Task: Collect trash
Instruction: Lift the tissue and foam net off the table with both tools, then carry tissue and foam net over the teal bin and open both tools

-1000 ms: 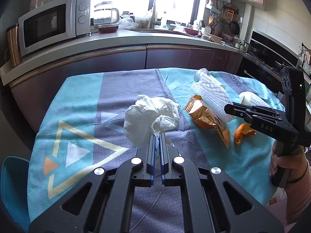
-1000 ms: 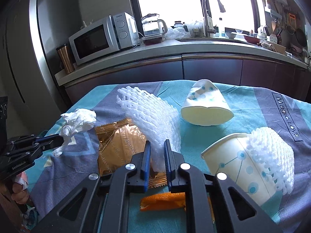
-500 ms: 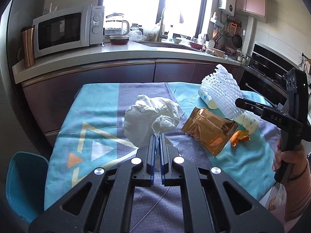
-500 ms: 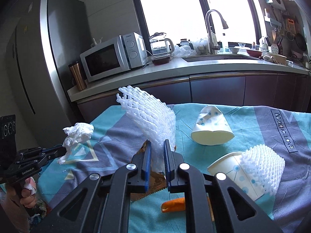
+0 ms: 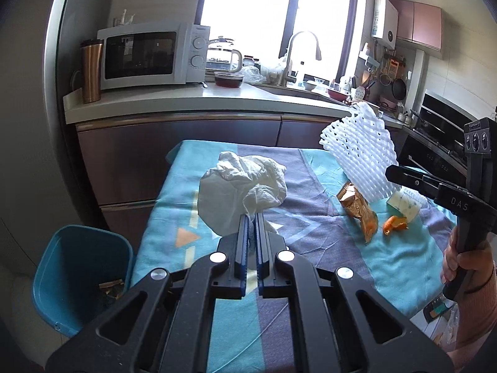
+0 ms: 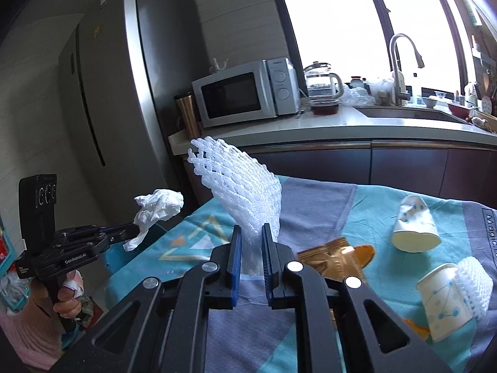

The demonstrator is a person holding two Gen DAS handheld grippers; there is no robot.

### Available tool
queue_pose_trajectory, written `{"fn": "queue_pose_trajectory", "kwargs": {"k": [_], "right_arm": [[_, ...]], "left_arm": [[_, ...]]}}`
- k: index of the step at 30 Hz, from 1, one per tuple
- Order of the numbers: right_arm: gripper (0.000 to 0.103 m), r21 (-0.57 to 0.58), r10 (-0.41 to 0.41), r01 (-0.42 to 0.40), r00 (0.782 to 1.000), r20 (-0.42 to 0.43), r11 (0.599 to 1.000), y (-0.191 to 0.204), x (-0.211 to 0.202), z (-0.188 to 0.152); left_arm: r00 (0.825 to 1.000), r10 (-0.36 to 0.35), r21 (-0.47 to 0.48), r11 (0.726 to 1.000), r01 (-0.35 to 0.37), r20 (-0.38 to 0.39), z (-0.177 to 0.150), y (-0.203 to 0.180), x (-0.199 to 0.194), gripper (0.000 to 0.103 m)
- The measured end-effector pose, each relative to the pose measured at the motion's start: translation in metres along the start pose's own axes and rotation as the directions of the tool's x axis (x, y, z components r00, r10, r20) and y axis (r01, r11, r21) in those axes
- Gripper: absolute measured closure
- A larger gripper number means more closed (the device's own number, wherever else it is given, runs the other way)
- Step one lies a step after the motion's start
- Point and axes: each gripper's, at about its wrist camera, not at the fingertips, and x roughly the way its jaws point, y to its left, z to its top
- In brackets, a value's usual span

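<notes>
The left gripper (image 5: pixel 251 217) pinches a crumpled tissue (image 5: pixel 242 192) above the table's (image 5: pixel 400 258) edge; the right gripper (image 6: pixel 250 233) pinches a foam net (image 6: pixel 245 183). A wrapper (image 6: pixel 335 258), peel (image 5: pixel 394 225) and two cups (image 6: pixel 414 228) lie on the cloth. A blue bin (image 5: pixel 74 267) stands below left, its contents dim. Microwave (image 5: pixel 149 56) behind.

A blue bin (image 5: pixel 77 273) stands open-topped on the floor just left of the table (image 5: pixel 400 258), nothing covering its mouth. The table's near-left cloth lies bare. Farther right, a wrapper (image 5: pixel 360 208), peel (image 5: pixel 394 224) and cups (image 6: pixel 414 228) crowd the surface. Dark cabinets (image 5: pixel 180 161) wall off the far side.
</notes>
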Motion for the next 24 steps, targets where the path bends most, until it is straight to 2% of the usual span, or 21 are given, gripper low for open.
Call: {"fn": "queue_pose_trajectory", "kwargs": {"k": [4,11,24], "right_arm": [[0.092,-0.028,0.072,-0.073,0.997,-0.031,0.997,0.026,0.019,0.001],[0.092,-0.059,0.192,-0.198,0.977,-0.092,0.978,0.068,0.055,0.001],[0.092,-0.057,0.361,-0.379,0.911,-0.198,0.924,0.132,0.116,0.008]], "left_arm": [[0.999,0.049,-0.029,0.998,-0.048,0.015,-0.007,0.025,-0.02,0.098],[0.99,0.14,-0.079,0.987,-0.137,0.029,-0.017,0.069,-0.051,0.098],[0.969,0.245,-0.156,0.958,-0.241,0.01,-0.036,0.132,-0.075,0.098]]}}
